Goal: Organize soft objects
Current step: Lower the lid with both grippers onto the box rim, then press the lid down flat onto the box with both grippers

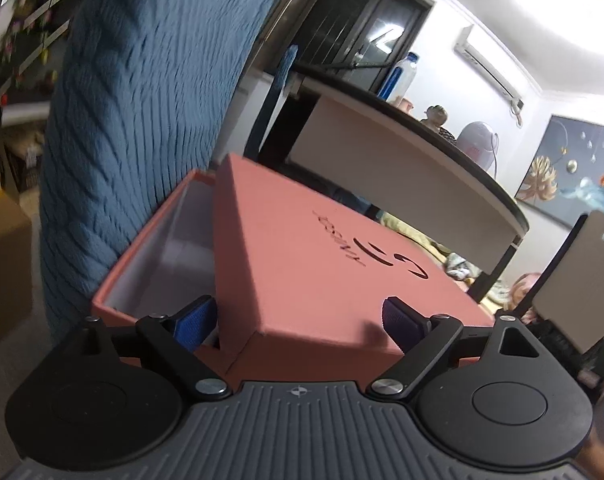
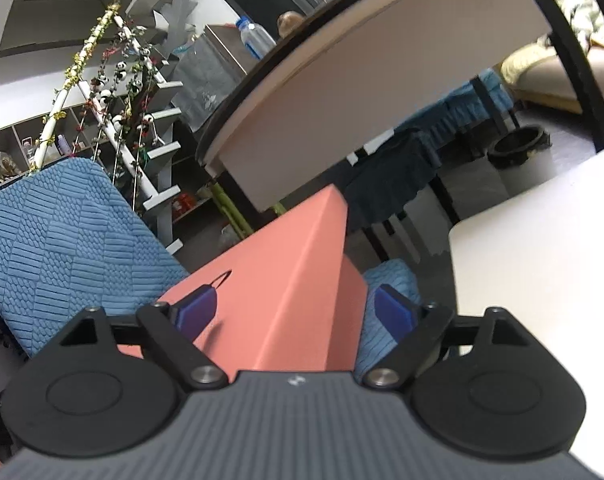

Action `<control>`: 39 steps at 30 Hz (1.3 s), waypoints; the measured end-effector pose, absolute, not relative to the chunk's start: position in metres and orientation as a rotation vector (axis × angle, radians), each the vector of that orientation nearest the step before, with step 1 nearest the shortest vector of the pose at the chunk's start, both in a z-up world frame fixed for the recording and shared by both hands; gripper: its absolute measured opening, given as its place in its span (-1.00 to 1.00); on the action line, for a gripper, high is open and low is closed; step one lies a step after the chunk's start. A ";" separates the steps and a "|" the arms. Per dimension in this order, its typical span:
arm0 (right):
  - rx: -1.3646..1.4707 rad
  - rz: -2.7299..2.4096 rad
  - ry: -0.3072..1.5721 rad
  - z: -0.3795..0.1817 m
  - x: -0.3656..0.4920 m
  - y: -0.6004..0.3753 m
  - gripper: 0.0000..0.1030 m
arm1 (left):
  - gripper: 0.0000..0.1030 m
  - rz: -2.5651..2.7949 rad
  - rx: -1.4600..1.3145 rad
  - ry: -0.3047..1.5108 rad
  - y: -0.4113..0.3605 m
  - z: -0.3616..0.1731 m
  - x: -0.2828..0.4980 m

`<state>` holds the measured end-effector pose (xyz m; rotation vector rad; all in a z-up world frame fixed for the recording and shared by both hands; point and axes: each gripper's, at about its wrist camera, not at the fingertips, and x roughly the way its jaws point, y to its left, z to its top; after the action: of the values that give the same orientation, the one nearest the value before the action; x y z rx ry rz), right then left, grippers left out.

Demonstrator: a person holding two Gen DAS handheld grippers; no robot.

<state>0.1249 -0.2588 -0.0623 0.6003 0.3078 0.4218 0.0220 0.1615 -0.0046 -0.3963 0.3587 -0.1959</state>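
A salmon-pink box [image 1: 153,256] stands with its white inside showing, and its lid [image 1: 322,264] lies askew and tilted across it. A blue knitted cushion [image 1: 141,120] rises right behind the box's left side. My left gripper [image 1: 297,320] is open: one pad hangs inside the box and the other hovers over the lid's top. In the right wrist view the lid's ridge [image 2: 302,280] runs between the fingers of my open right gripper [image 2: 295,312]. The blue cushion [image 2: 61,248] lies on the left there, with more blue fabric [image 2: 390,276] to the right of the box.
A round table [image 1: 402,152] with a dark rim stands just beyond the box and carries a water bottle [image 1: 402,72]. A white surface [image 2: 542,260] lies to the right. A cardboard carton [image 1: 1,260] sits at far left. A staircase with garlands [image 2: 141,100] stands behind.
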 end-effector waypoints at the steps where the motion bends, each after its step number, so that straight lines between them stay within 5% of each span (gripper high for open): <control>1: 0.587 0.420 0.301 -0.061 0.123 -0.258 0.62 | 0.78 -0.191 -0.369 0.341 0.159 -0.003 0.019; 12: 0.471 0.425 0.264 -0.054 0.102 -0.244 0.02 | 0.78 -0.129 -0.285 0.343 0.146 -0.003 0.017; 39: 0.517 0.519 0.327 -0.053 0.099 -0.203 -0.02 | 0.76 0.054 -0.258 0.297 0.174 -0.003 0.021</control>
<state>0.0987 -0.2029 -0.0534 0.5174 0.3272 0.5188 0.0212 0.1735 -0.0032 -0.2582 0.2967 0.0540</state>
